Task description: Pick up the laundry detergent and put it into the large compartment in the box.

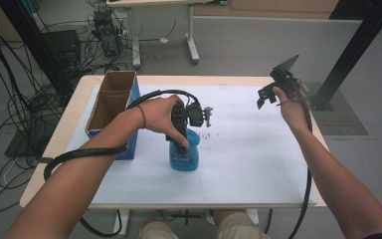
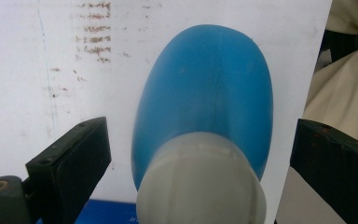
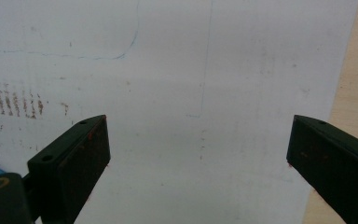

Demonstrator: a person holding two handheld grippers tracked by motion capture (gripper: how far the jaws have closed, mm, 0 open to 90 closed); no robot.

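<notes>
Overhead, left tool (image 1: pixel 181 130) atop blue bottle (image 1: pixel 184 155)

Blue bottle's (image 2: pixel 205 88) cap, bottom-cropped

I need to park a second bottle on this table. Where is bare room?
The white sheet is bare between the blue bottle and the right gripper, and along its near edge. It is crowded at the left, where the cardboard box stands by the left gripper.

blue bottle (image 1: pixel 184 155) | white cap | upright | mid-table on white sheet | beside cardboard box
</notes>
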